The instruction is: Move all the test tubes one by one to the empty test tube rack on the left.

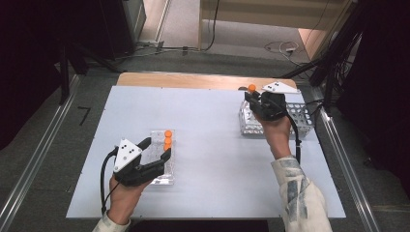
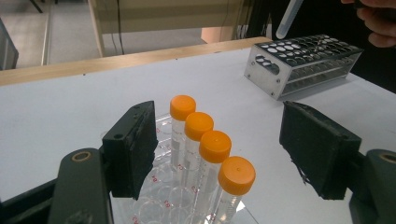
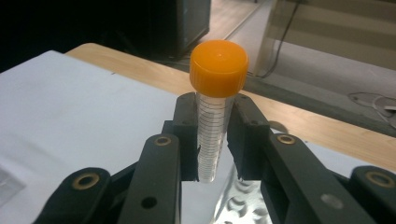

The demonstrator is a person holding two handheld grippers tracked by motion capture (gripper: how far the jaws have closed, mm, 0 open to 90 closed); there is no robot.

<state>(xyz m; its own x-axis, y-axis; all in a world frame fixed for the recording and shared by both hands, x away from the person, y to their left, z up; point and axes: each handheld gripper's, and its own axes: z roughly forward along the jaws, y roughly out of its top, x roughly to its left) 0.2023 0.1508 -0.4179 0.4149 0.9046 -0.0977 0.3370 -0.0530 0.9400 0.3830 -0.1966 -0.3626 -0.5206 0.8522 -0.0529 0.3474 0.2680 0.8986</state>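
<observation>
A row of several clear tubes with orange caps [image 2: 208, 140] stands upright in a clear plastic rack [image 1: 164, 176] at the table's left. My left gripper [image 1: 157, 149] sits at that rack. Its jaws stand wide on either side of the row [image 2: 219, 135], and neither pad touches a tube. My right gripper [image 3: 215, 140] is shut on another orange-capped tube [image 3: 218, 65], gripped on its clear body just below the cap. It holds this tube [image 1: 252, 88] upright above the metal rack [image 1: 300, 118] at the far right. The tube's lower end [image 2: 288, 18] hangs over the rack's holes.
The metal rack [image 2: 303, 65] has a black top plate with many round holes. A white sheet [image 1: 217, 145] covers the table, with a wooden strip [image 1: 193, 79] along its far edge. Cables trail from both grippers, and dark stands flank the table.
</observation>
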